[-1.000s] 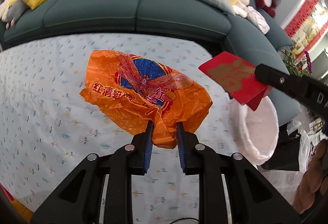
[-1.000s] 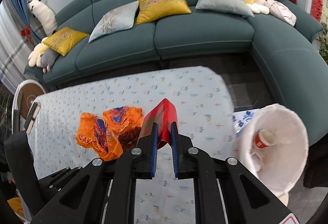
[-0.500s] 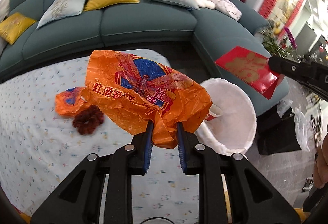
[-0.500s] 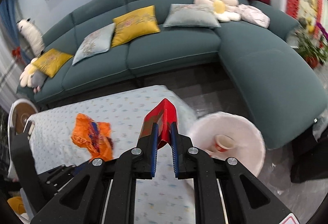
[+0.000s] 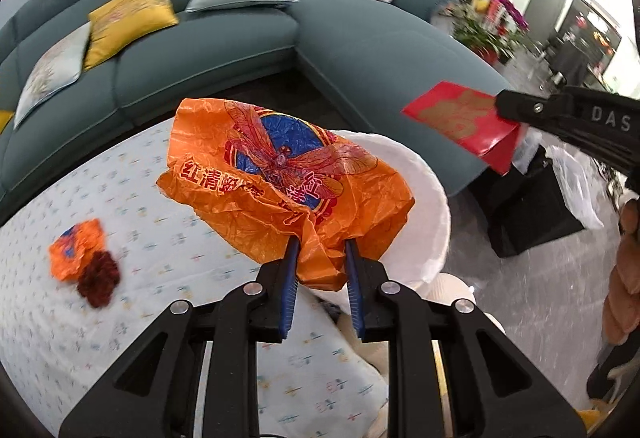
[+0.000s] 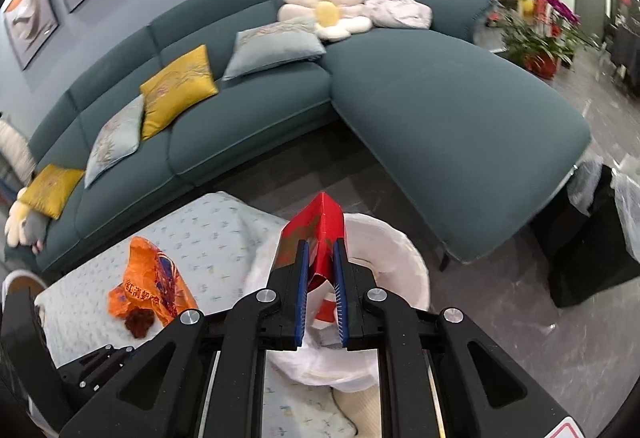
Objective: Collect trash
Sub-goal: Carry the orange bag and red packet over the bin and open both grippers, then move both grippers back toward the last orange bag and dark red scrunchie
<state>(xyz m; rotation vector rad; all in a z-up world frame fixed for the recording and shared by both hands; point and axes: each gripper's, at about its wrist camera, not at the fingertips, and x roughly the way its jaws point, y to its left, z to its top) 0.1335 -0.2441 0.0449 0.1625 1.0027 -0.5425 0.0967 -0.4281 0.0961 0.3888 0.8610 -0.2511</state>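
My left gripper (image 5: 320, 244) is shut on a crumpled orange plastic bag (image 5: 280, 177) with a dragonfly print, held above the rim of the white-lined trash bin (image 5: 434, 205). My right gripper (image 6: 320, 244) is shut on a red envelope (image 6: 316, 234) with gold print, held over the same bin (image 6: 400, 258); the envelope also shows in the left wrist view (image 5: 460, 117). A paper cup lies inside the bin, mostly hidden by the envelope. A small orange wrapper (image 5: 74, 244) and a dark red scrap (image 5: 99, 278) lie on the table.
The table (image 5: 120, 197) has a light patterned cloth. A teal corner sofa (image 6: 420, 97) with cushions stands behind. A black bin with a bag (image 6: 588, 230) stands on the floor at right. A person's hand (image 5: 624, 278) is at the right edge.
Both grippers have swung right, from above the table to over the white bin, each still holding its item. The small orange wrapper and dark scrap stayed on the table.
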